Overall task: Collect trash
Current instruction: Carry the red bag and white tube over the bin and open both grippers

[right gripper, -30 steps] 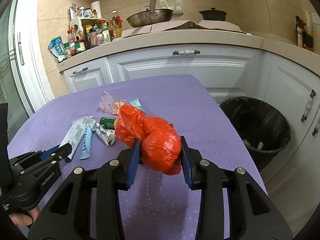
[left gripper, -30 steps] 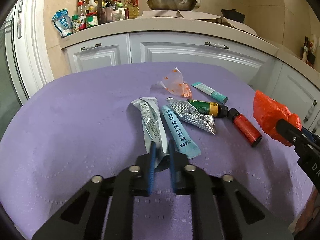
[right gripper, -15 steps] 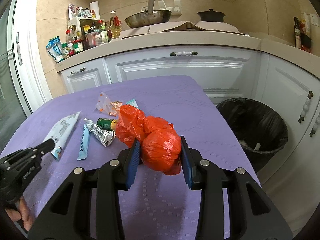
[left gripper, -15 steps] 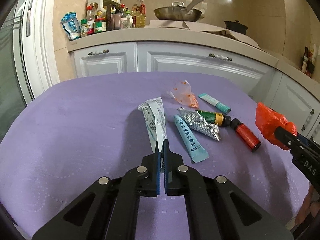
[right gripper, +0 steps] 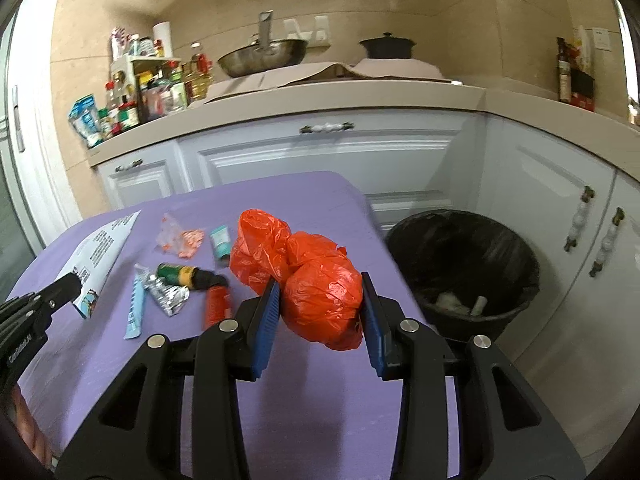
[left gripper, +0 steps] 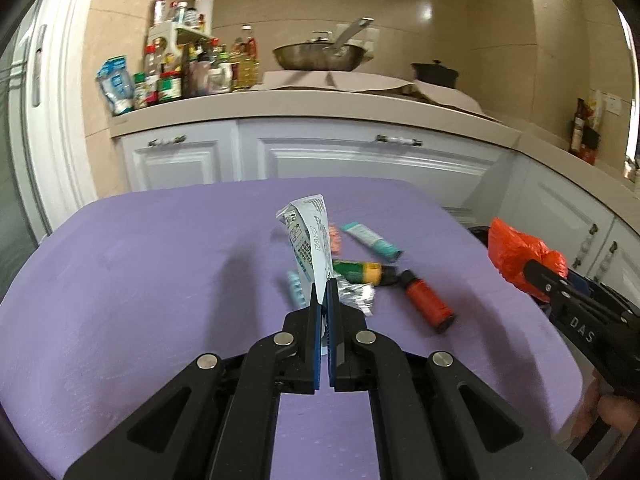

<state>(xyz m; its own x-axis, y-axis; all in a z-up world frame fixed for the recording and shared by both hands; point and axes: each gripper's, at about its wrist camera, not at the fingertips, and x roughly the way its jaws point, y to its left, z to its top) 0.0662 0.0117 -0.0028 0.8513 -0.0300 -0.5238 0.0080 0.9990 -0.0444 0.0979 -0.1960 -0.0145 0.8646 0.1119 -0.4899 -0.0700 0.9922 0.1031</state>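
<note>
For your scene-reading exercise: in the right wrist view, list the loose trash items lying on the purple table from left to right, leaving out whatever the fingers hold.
Light blue sachet → crumpled silver foil wrapper → green and yellow bottle → red tube

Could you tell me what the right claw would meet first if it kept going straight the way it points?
Probably the purple table top, past the crumpled orange plastic bag it grips; depth is unclear.

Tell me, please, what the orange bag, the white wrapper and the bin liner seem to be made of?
Orange bag: thin glossy plastic film, going by its crinkles and highlights. White wrapper: printed flat sachet, stiff enough to stand up from the pinch; plastic or coated paper, unclear. Bin liner: black plastic film, slightly shiny and wrinkled.
</note>
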